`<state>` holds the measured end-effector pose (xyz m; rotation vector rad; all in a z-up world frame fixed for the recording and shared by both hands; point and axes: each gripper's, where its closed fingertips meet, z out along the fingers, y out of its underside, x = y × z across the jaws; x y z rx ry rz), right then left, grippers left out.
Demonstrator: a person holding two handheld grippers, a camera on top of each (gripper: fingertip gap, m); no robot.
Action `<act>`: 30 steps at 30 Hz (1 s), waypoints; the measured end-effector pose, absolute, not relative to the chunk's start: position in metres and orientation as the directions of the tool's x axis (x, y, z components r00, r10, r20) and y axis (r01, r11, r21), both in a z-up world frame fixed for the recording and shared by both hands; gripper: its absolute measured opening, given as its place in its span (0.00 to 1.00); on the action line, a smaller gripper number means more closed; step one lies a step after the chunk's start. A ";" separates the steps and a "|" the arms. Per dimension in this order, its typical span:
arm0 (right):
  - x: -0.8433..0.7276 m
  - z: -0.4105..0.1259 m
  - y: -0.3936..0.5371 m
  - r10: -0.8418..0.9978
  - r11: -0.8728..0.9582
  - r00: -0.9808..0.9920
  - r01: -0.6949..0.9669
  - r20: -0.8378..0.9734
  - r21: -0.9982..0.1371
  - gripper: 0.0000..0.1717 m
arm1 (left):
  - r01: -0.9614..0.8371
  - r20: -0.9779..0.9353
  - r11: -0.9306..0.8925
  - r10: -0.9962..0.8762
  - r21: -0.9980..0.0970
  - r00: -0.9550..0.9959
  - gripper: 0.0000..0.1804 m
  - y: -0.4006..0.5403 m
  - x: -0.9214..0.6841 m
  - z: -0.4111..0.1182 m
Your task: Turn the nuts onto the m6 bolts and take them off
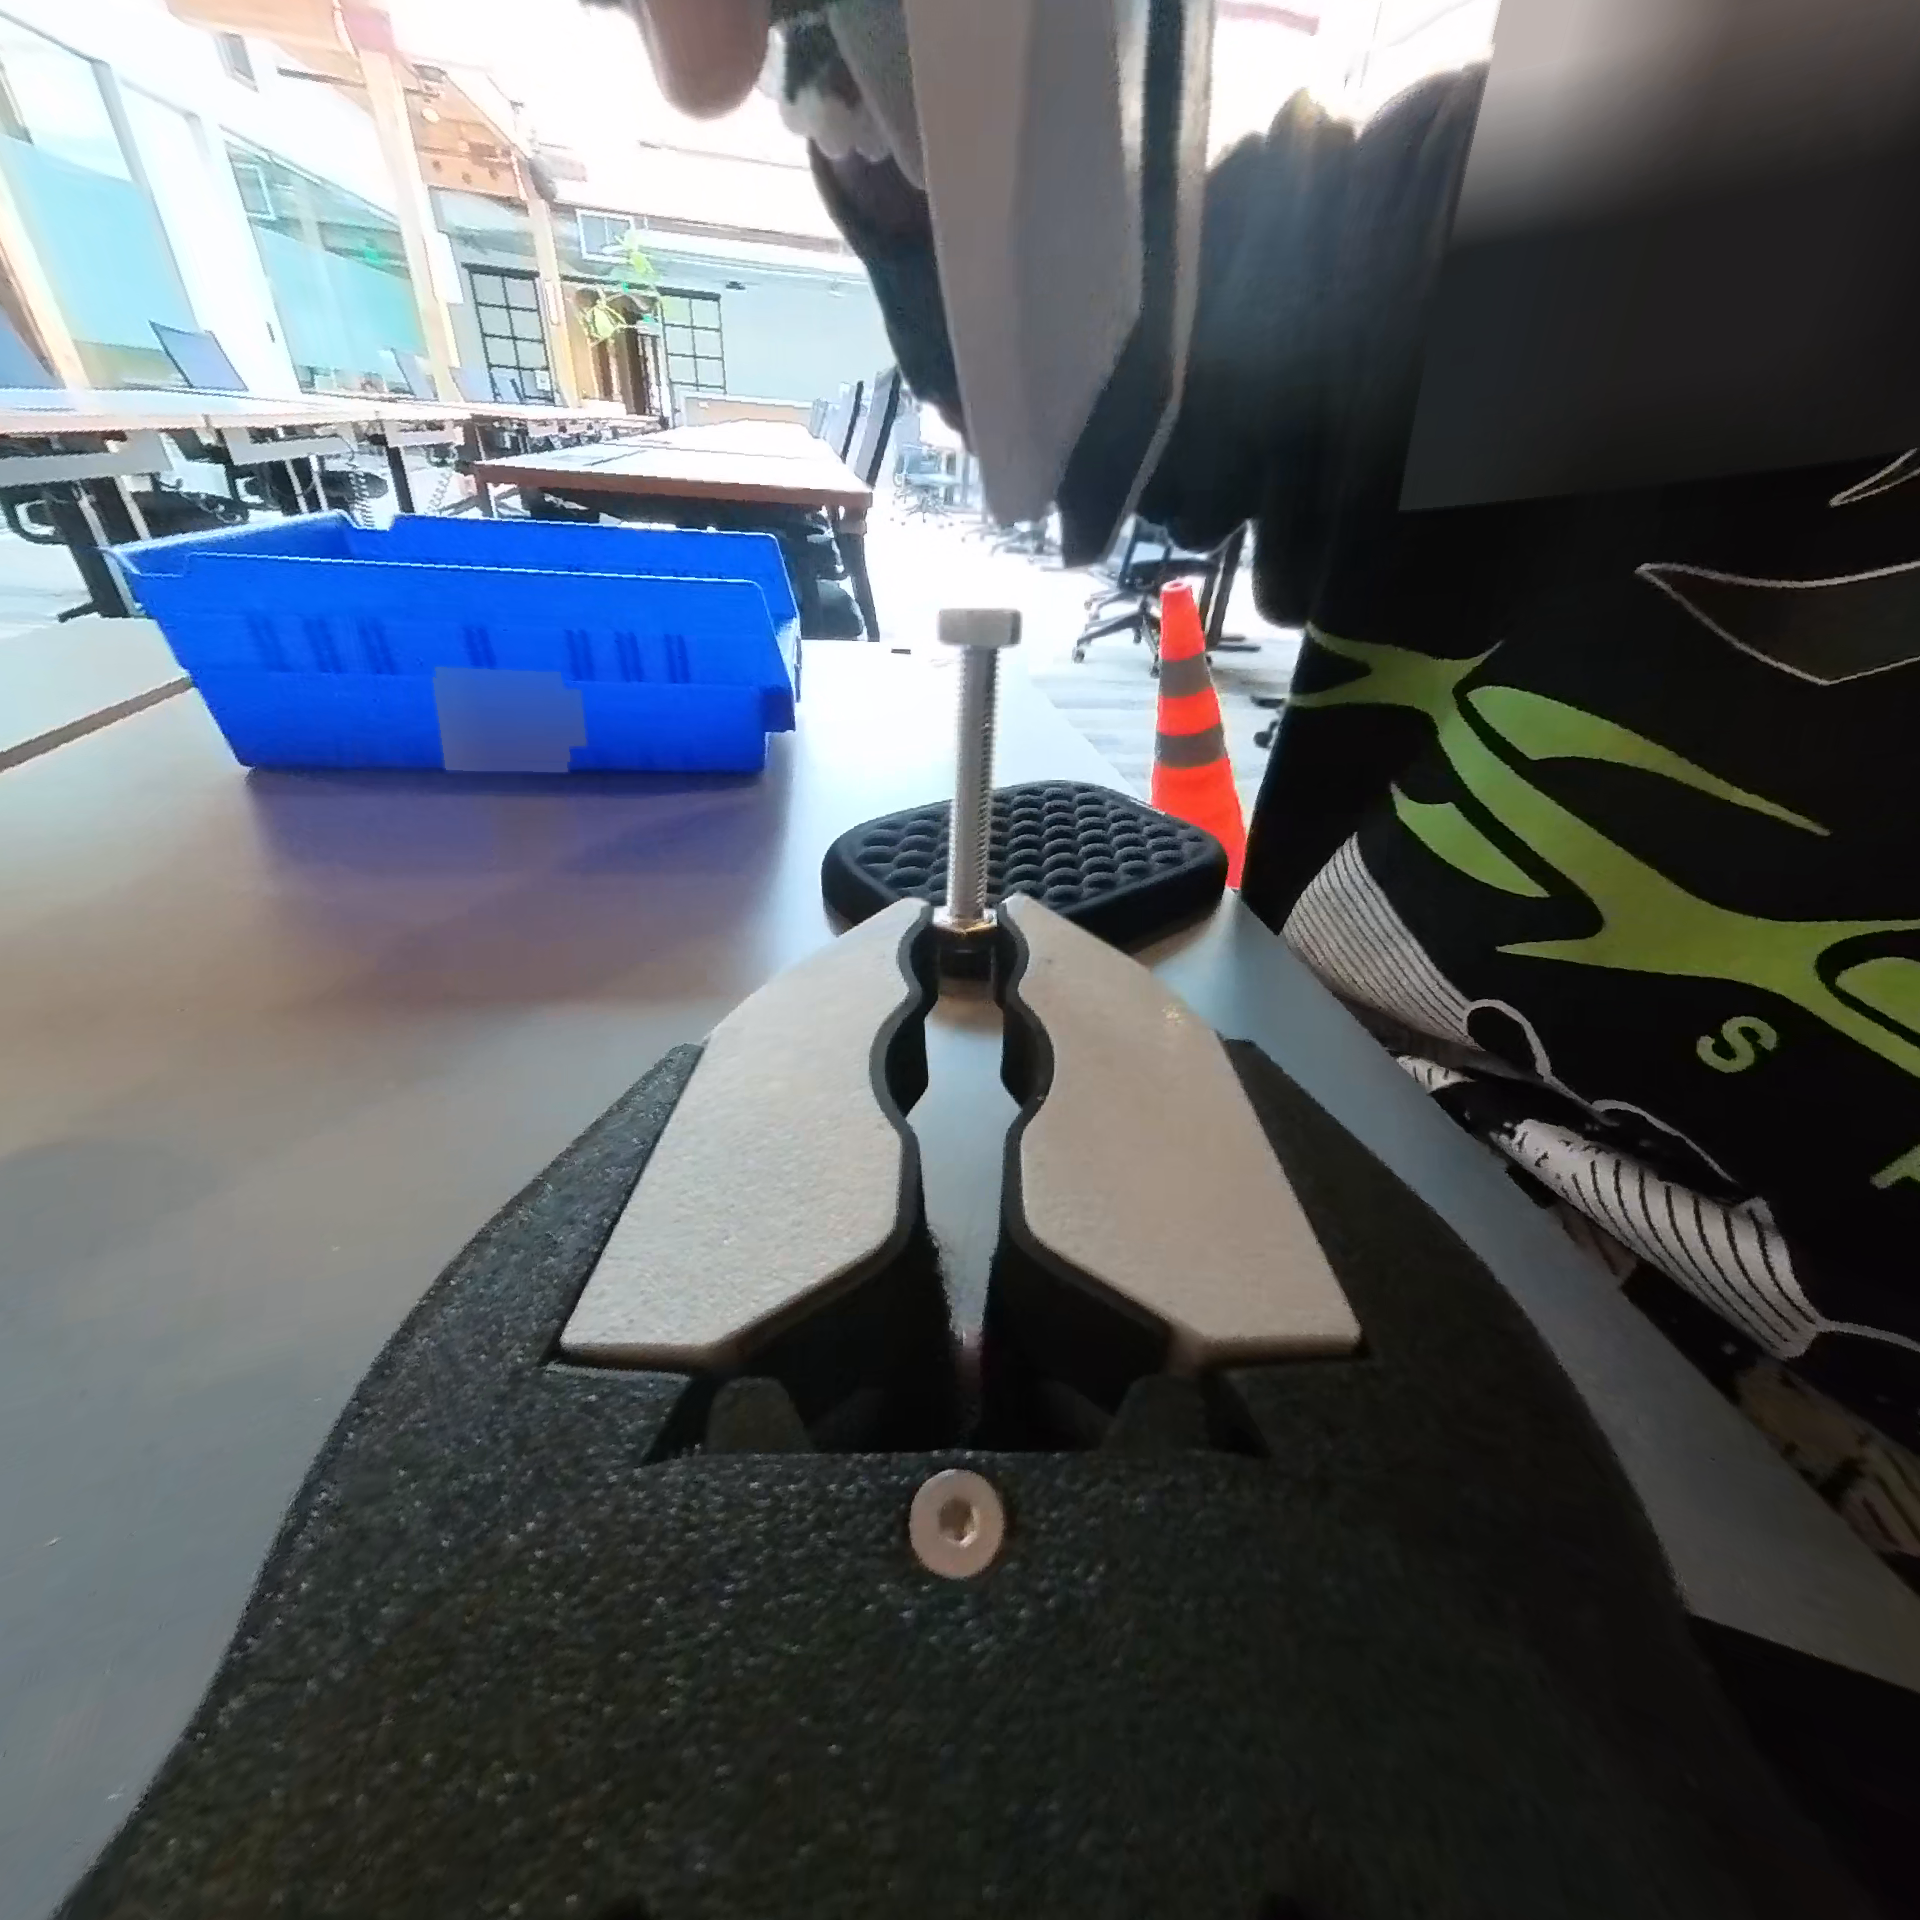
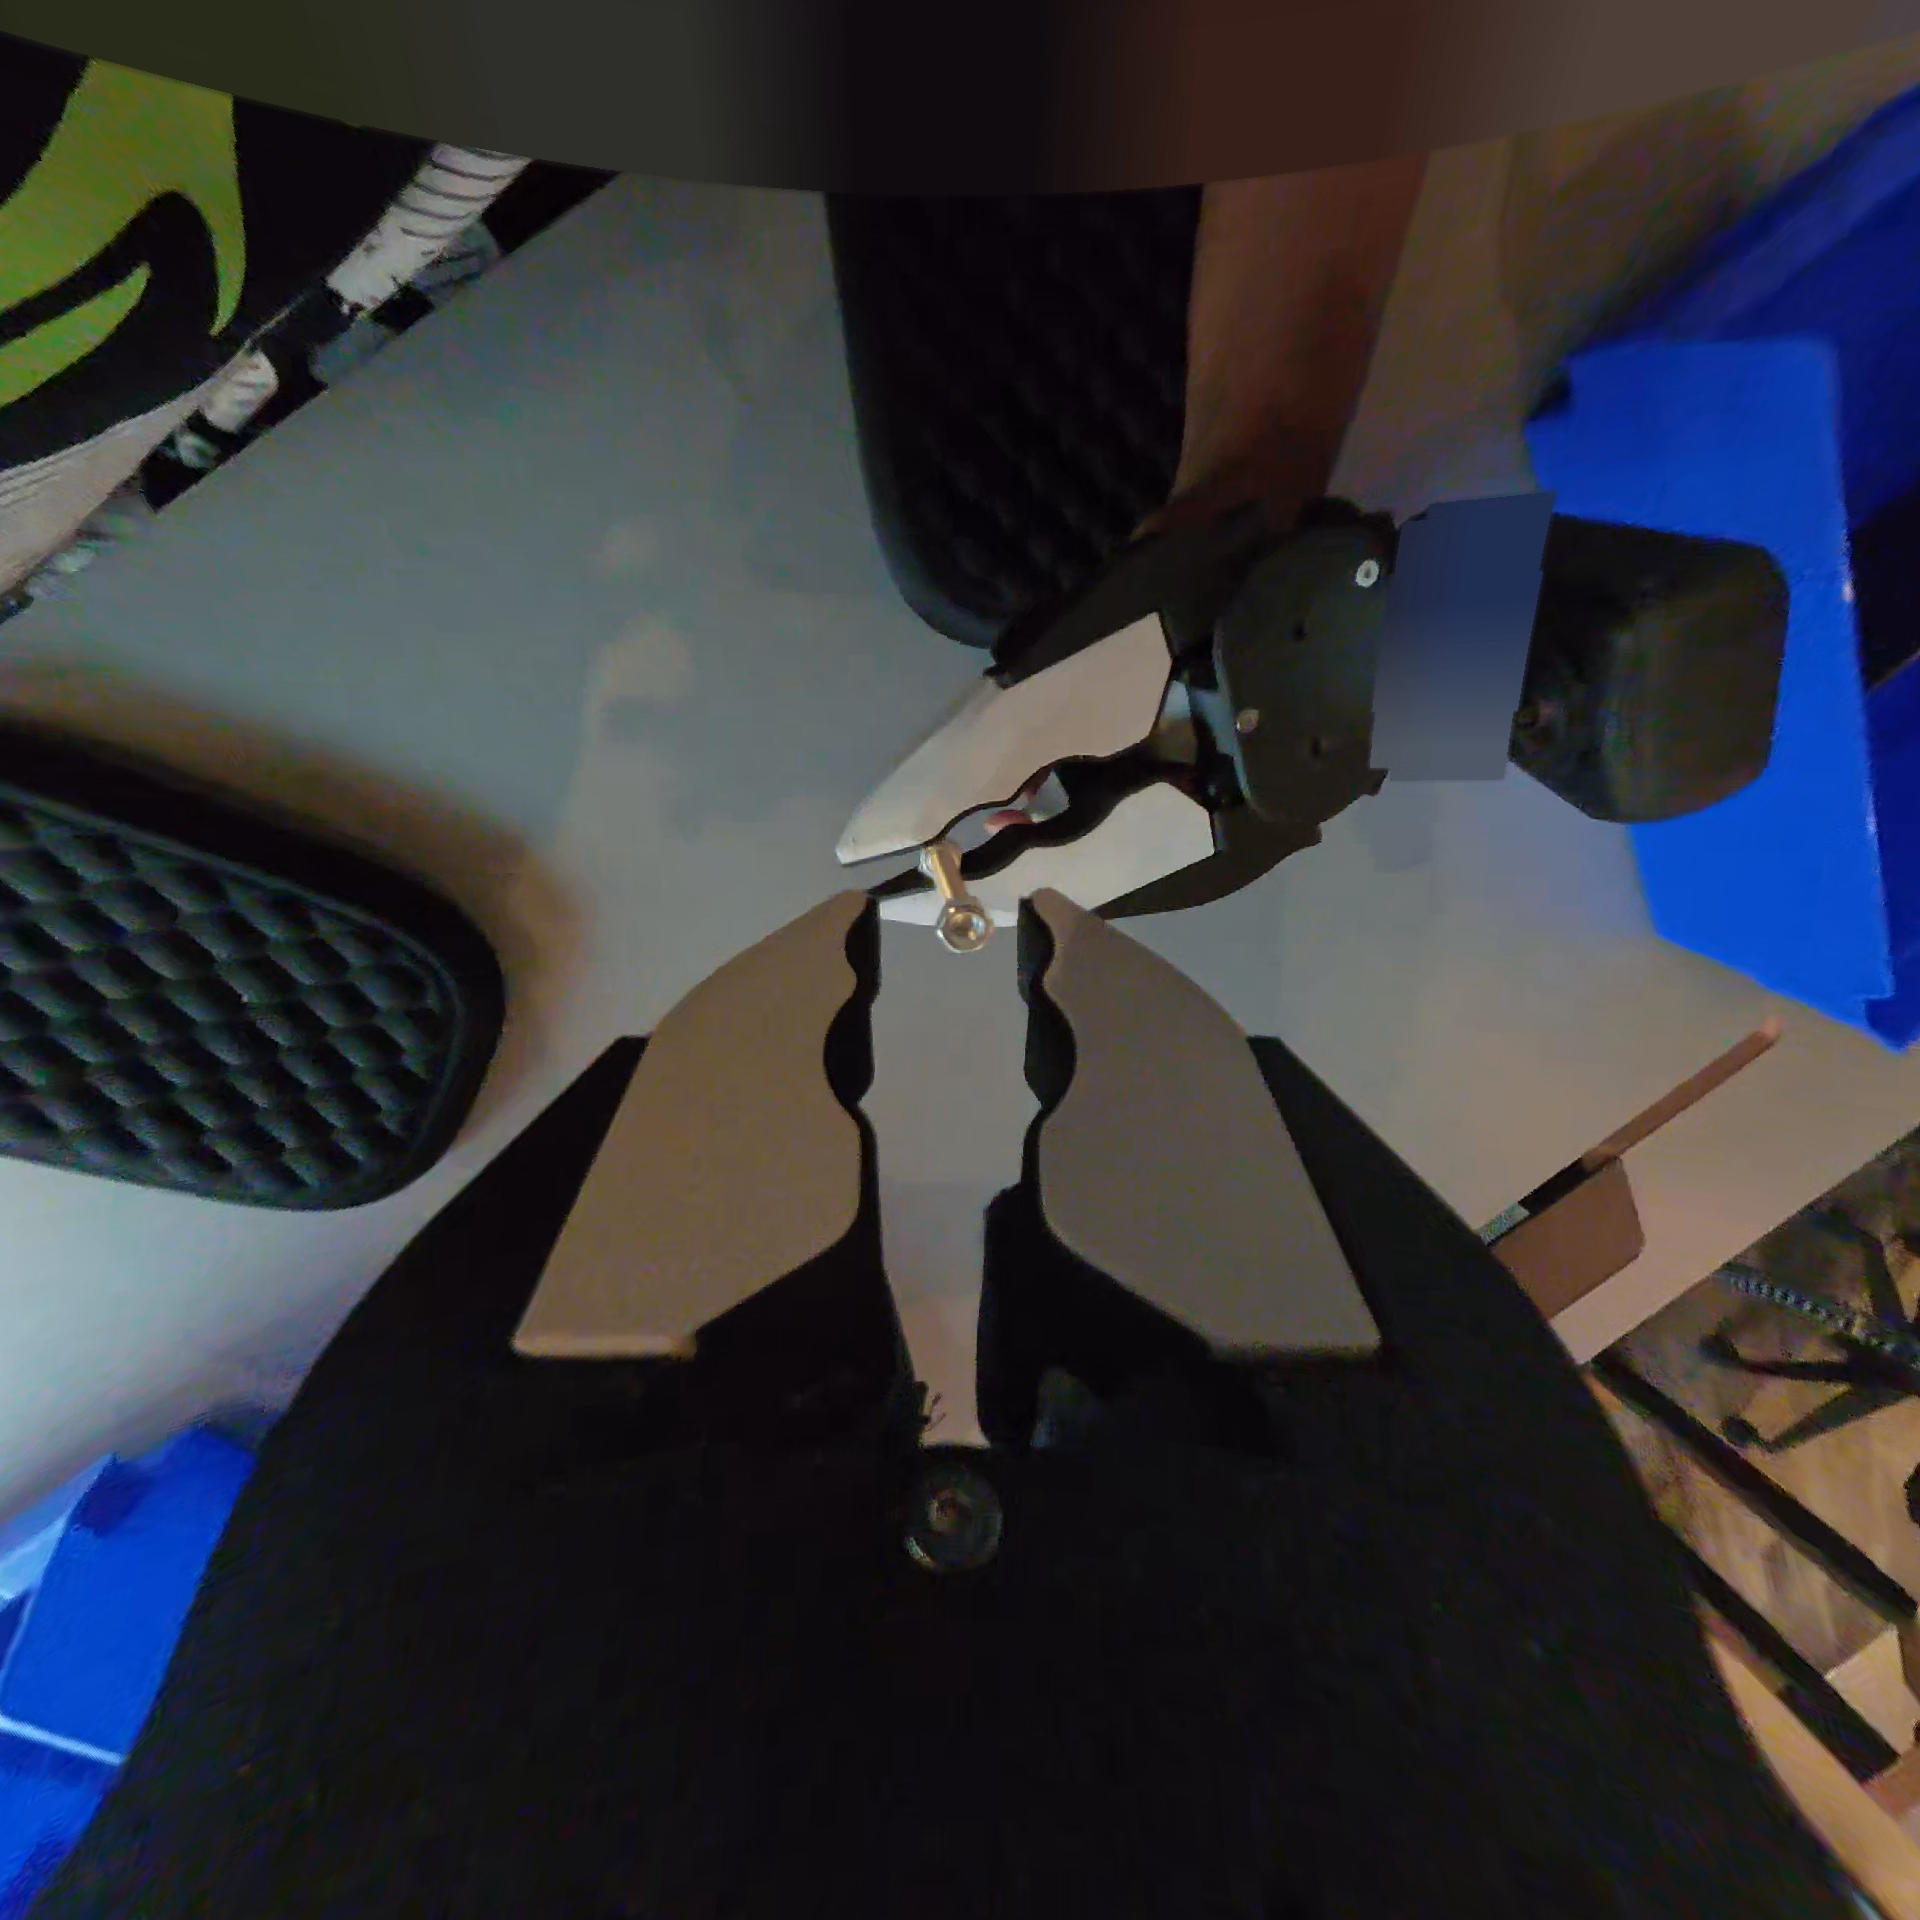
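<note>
Left tongs [image 1: 961, 925] clenched on a nut [image 1: 964, 928] at the foot of a silver bolt [image 1: 974, 769]; both tips press it from either side. Bolt stands upright out of the tips, threaded shaft bare, hex head at top. Seen from above in the right wrist view, the same bolt [image 2: 951, 894] pokes up from between those tips, head nearest the camera.

Right tongs [image 2: 948, 920] released: tips stand apart, one on each side of the bolt head, with a gap on both sides and no contact. Nothing gripped. They hang directly over the bolt, pointing down at the grey table [image 2: 520, 623].

Two black honeycomb pads lie on the table, one behind the bolt [image 1: 1081, 842], another off to the side [image 2: 208, 1008]. Blue bin [image 1: 468, 644] sits farther back on the table, well apart from the bolt. Orange cone [image 1: 1193, 717] stands on the floor beyond the table edge. Person in a black printed shirt [image 1: 1610, 831] close at the table's side.
</note>
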<state>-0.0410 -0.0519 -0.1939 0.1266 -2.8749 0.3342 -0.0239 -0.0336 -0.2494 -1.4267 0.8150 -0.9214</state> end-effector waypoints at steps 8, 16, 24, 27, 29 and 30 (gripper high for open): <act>-0.047 -0.206 -0.045 -0.117 0.978 -0.983 -0.139 0.140 -0.155 0.10 | 0.032 0.069 -0.062 -0.903 -0.998 0.423 0.05 -0.036 -0.022 -0.249; -0.050 -0.207 -0.041 0.041 0.993 -0.990 0.026 0.132 -0.111 0.06 | 0.035 0.076 -0.067 -0.866 -0.997 0.494 0.05 -0.027 -0.027 -0.250; -0.050 -0.212 -0.032 0.517 0.855 -0.850 0.506 0.101 -0.116 0.10 | -0.020 0.046 -0.071 -0.804 -0.997 0.593 0.05 -0.016 -0.031 -0.256; -0.047 -0.208 -0.033 0.391 0.918 -0.914 0.378 0.111 -0.122 0.20 | -0.015 0.042 -0.062 -0.822 -0.998 0.568 0.05 -0.019 -0.029 -0.255; -0.042 -0.205 -0.035 0.210 0.974 -0.970 0.197 0.122 -0.112 0.20 | -0.021 0.036 -0.057 -0.835 -0.998 0.548 0.05 -0.022 -0.027 -0.255; -0.039 -0.206 -0.036 0.108 0.990 -0.986 0.095 0.126 -0.100 0.19 | -0.022 0.036 -0.056 -0.841 -0.998 0.540 0.05 -0.023 -0.026 -0.255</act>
